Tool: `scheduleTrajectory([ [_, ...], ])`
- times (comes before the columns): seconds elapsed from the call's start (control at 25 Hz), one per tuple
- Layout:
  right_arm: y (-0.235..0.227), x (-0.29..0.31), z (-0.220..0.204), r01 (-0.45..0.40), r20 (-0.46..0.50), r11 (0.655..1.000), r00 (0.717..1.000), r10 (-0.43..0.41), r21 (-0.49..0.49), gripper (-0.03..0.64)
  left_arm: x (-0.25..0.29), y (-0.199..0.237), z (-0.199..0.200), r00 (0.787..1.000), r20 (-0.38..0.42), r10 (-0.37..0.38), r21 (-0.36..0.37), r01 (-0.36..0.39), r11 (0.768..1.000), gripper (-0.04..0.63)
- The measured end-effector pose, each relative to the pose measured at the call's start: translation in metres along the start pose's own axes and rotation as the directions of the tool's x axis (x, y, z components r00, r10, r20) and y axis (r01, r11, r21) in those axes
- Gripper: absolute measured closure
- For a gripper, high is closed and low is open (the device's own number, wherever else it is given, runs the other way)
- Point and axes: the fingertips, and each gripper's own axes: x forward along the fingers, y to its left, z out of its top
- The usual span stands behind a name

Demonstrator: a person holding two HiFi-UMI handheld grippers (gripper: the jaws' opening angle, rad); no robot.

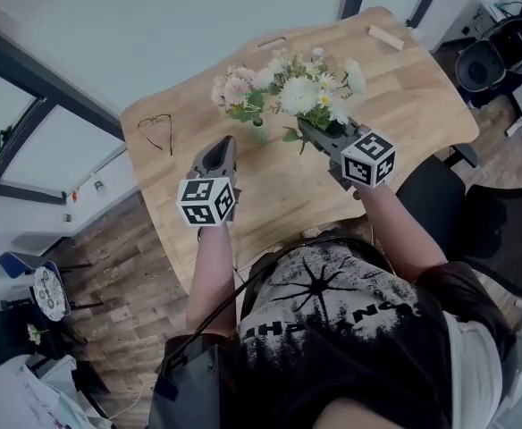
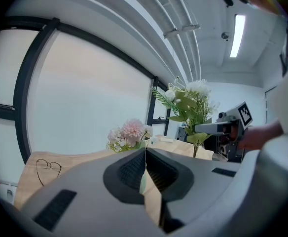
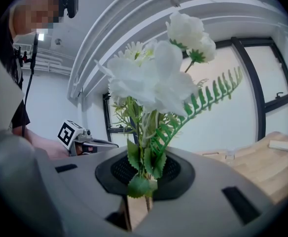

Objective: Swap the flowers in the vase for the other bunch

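A small pale vase stands mid-table and holds a pink-and-cream bunch, which also shows in the left gripper view as the pink bunch. My right gripper is shut on the stems of a white bunch with green leaves, held upright just right of the vase. In the right gripper view the white bunch rises from between the jaws of my right gripper. My left gripper hovers just left of and nearer than the vase, shut and empty; the left gripper has its jaws pressed together.
The wooden table carries a pair of glasses at the left and a wooden block at the far right. A black office chair stands at the table's right side, and window frames run behind the table.
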Motion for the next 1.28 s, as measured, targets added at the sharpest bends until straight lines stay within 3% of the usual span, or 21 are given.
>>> scheduleTrajectory([
  [0.56, -0.036, 0.006, 0.004, -0.048, 0.013, 0.998, 0.999, 0.048, 0.036, 0.552, 0.034, 0.008, 0.025, 0.994, -0.057, 0.089, 0.178, -0.078, 0.981, 0.571],
  [0.68, -0.045, 0.005, 0.006, -0.043, 0.019, 0.998, 0.999, 0.043, 0.041, 0.552, 0.042, 0.010, 0.031, 0.993, -0.065, 0.096, 0.200, -0.081, 0.976, 0.491],
  [0.88, -0.056, 0.004, 0.005, -0.037, 0.029, 0.998, 0.999, 0.035, 0.059, 0.552, 0.054, 0.012, 0.040, 0.991, -0.083, 0.108, 0.266, -0.082, 0.960, 0.440],
  [1.08, -0.068, 0.001, 0.001, -0.028, 0.033, 0.997, 0.999, 0.025, 0.076, 0.552, 0.071, 0.012, 0.046, 0.986, -0.116, 0.120, 0.349, -0.073, 0.934, 0.342],
  [1.28, -0.075, 0.002, 0.001, -0.022, 0.037, 0.996, 0.999, 0.019, 0.086, 0.552, 0.084, 0.019, 0.050, 0.979, -0.143, 0.142, 0.410, -0.072, 0.909, 0.305],
])
